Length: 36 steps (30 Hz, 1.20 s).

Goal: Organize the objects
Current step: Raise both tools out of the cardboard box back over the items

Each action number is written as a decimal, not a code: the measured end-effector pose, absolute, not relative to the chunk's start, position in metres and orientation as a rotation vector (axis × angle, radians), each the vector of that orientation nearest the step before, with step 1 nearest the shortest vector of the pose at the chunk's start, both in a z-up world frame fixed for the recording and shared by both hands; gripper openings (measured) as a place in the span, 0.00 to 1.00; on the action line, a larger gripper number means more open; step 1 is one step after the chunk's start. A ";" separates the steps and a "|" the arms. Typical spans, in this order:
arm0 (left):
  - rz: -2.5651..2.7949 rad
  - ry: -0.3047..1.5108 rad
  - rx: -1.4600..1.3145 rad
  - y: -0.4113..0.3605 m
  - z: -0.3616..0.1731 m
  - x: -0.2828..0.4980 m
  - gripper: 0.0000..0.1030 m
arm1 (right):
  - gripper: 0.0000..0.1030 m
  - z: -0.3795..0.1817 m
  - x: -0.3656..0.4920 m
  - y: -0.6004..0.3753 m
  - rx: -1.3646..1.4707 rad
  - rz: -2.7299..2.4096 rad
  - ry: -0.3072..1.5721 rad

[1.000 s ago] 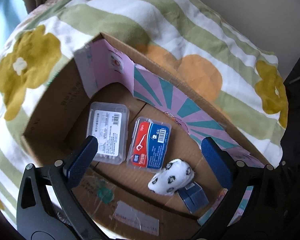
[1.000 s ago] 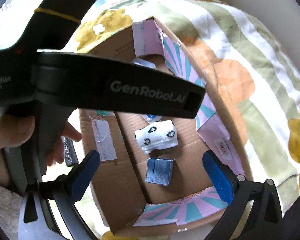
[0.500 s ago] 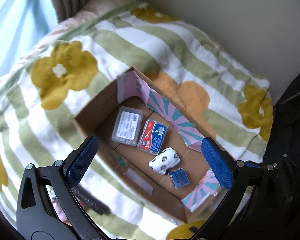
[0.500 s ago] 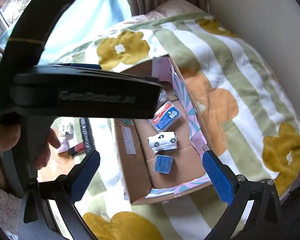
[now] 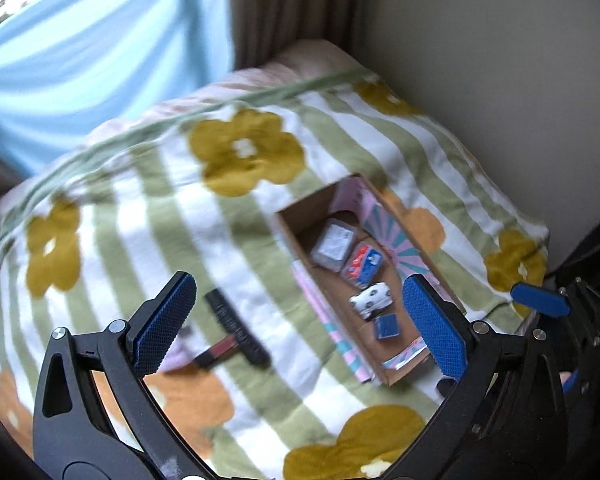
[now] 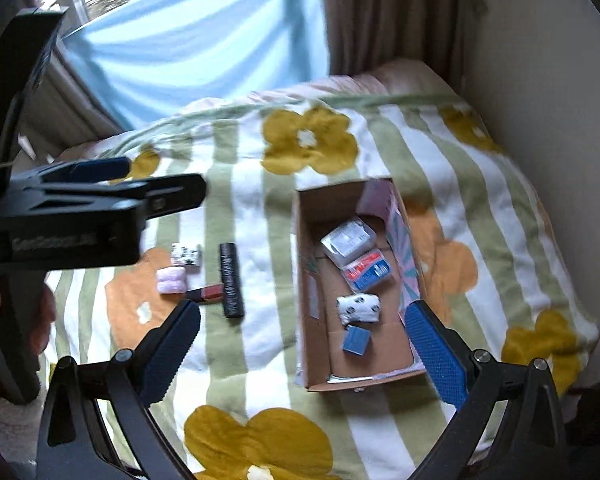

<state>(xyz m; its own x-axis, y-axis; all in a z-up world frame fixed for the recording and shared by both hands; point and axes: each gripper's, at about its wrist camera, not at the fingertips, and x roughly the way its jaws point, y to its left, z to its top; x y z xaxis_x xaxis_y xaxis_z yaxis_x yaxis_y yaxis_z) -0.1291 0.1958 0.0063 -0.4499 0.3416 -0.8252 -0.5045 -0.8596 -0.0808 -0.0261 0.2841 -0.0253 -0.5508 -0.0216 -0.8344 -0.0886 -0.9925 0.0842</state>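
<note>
Both grippers, left [image 5: 300, 322] and right [image 6: 302, 350], are pulling back high above the cardboard box [image 6: 314, 280] with jaws spread wide and empty (four items already lying inside), likely turning to the black comb [image 6: 231, 280] still beside the box.

A blanket [image 6: 268, 364] with green and white stripes and big yellow and orange flowers is covering the bed. A plain beige wall [image 6: 548, 80] is standing along the bed's right side. Behind the bed, a brown curtain [image 6: 384, 16] is hanging in the corner, and daylight is coming through a light blue curtain [image 6: 204, 44] on the window.
</note>
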 end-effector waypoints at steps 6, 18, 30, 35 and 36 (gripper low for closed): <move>2.482 0.083 -1.269 0.107 0.023 -0.101 1.00 | 0.99 -0.009 -0.019 0.244 -1.439 2.855 0.115; 2.667 -0.163 -1.371 -0.027 0.006 -0.035 1.00 | 0.99 -0.012 -0.016 0.200 -1.464 2.960 0.105; 2.657 -0.175 -1.426 -0.039 -0.007 -0.049 1.00 | 0.99 -0.019 -0.044 0.192 -1.514 2.937 0.104; 2.617 -0.154 -1.485 -0.033 -0.026 -0.076 1.00 | 0.99 -0.037 -0.073 0.190 -1.561 2.913 0.106; 2.607 -0.149 -1.500 -0.032 -0.032 -0.082 1.00 | 0.99 -0.043 -0.080 0.189 -1.571 2.906 0.103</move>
